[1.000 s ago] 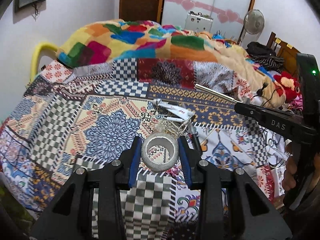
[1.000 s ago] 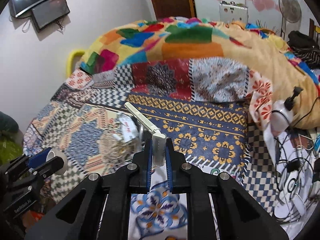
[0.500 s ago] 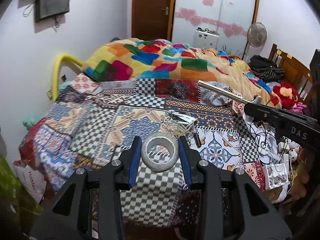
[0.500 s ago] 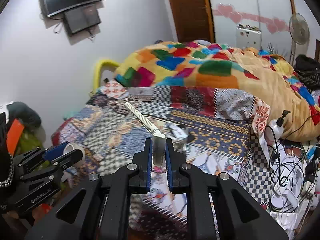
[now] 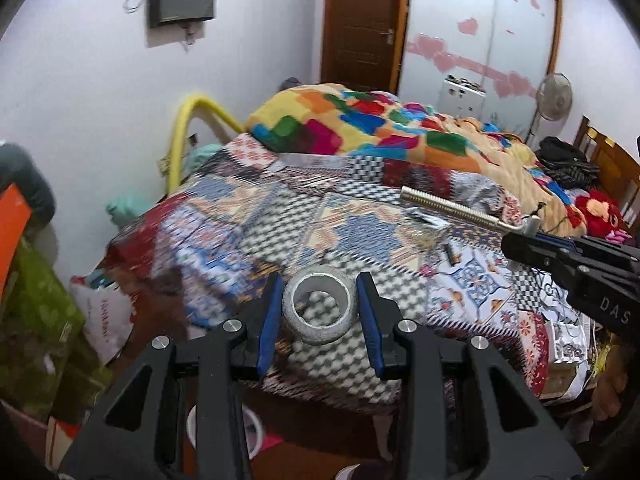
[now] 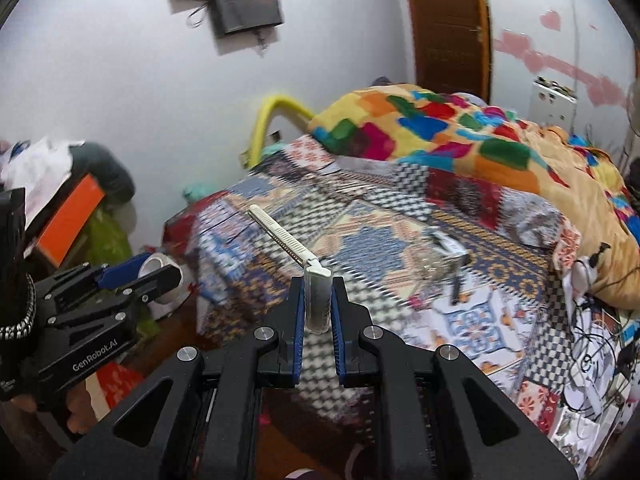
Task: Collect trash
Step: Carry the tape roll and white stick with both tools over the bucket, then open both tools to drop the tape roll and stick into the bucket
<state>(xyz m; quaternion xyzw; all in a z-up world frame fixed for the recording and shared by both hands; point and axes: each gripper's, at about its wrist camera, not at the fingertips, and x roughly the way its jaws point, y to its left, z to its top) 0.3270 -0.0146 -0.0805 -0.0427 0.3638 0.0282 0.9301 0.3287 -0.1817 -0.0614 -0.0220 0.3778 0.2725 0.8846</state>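
The left gripper (image 5: 318, 312) is closed on a tape roll (image 5: 319, 309), pinched by its outer sides between the blue fingers (image 5: 269, 320), so the open ring stays visible. The right gripper (image 6: 318, 308) is pressed together on the handle of a folding comb (image 6: 289, 245), whose toothed blade stands out forward. Both things are carried in the air over the near edge of the bed (image 5: 384, 200), probably toward a trash place. A clear wrapper (image 6: 442, 254) is left on the patterned cover.

1. A home bedroom: a bed (image 5: 360, 216) under a patchwork cover fills the centre.
2. A colourful blanket (image 5: 380, 128) lies at 12 o'clock.
3. A wooden door (image 5: 360, 24), wardrobe (image 5: 480, 32) and fan (image 5: 554, 96) stand behind, toward 1 o'clock.
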